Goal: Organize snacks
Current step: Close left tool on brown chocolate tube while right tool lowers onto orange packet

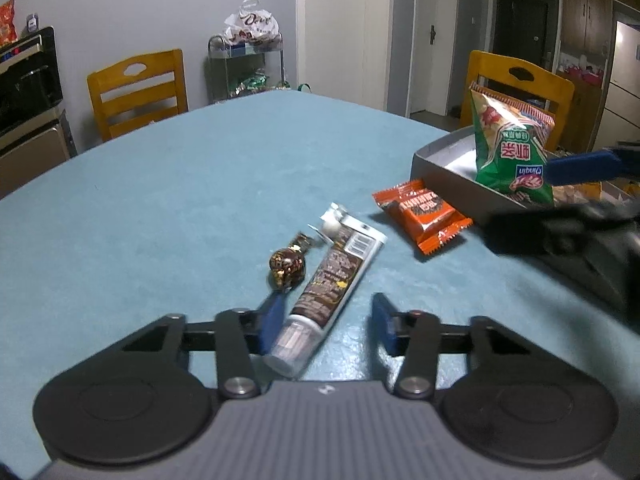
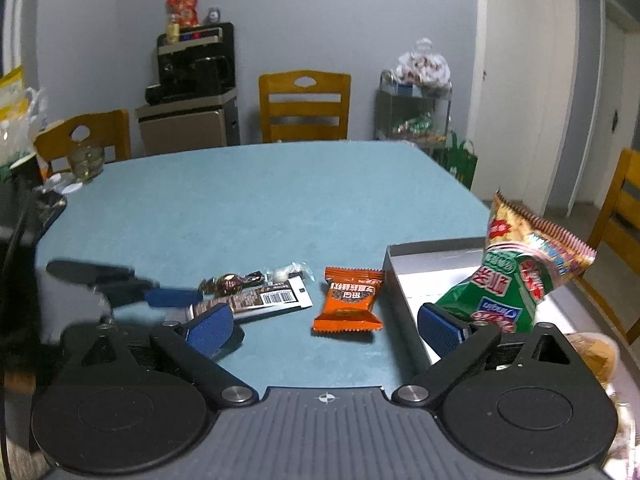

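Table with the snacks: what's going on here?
A person holding a tool in each hand is sorting snacks into a grey box. The left tool straddles a long chocolate bar on the table, not clamped. The right tool hangs open beside the green bag standing in the box. An orange packet and a wrapped candy lie loose.

Brown-white snack stick [image 1: 326, 280] flat on table [image 1: 180, 200]

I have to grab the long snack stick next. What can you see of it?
The long snack stick is a slim foil-looking sachet, brown printed middle, white ends, barcode near its far end. It lies flat on the blue table, between the left gripper fingers, its near end by one pad. A wrapped candy lies alongside.
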Action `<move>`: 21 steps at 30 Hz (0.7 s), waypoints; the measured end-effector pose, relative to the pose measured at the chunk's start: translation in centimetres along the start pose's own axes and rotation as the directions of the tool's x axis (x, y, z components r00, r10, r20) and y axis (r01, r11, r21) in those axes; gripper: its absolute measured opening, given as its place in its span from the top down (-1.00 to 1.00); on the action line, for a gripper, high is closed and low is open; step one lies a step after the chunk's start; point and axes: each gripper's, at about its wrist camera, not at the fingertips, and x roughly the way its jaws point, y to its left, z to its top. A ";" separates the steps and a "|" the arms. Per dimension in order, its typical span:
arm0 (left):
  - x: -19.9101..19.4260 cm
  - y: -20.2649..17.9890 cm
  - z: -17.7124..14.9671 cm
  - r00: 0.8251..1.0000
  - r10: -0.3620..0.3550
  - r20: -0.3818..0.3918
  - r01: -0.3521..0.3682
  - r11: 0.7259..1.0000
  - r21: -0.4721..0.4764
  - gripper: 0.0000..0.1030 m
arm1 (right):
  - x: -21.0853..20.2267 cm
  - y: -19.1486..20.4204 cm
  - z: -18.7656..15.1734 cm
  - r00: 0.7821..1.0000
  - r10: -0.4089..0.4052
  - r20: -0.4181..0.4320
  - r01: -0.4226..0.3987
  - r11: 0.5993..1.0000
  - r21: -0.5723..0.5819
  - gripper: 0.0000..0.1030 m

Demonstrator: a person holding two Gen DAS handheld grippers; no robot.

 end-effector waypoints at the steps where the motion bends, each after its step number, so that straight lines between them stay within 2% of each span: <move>1: 0.1 0.1 0.0 1.000 -0.006 -0.004 0.006 1.000 -0.007 0.34 | 0.5 -0.1 0.2 1.000 -0.001 -0.007 0.002 1.000 0.013 -0.81; 4: 0.0 0.1 -0.1 1.000 -0.011 -0.006 0.010 1.000 -0.013 0.52 | 2.1 0.1 0.7 0.999 -0.023 -0.029 0.024 0.999 0.029 -0.64; 8: 0.0 0.3 -0.2 1.000 -0.016 -0.006 0.016 0.999 -0.028 0.56 | 4.2 0.6 1.1 0.995 -0.085 -0.053 0.086 0.996 0.018 -0.47; 21: 0.0 0.4 -0.4 1.000 -0.023 -0.001 0.023 0.999 -0.042 0.56 | 9.6 0.8 0.2 0.980 -0.146 -0.137 0.152 0.988 0.034 -0.41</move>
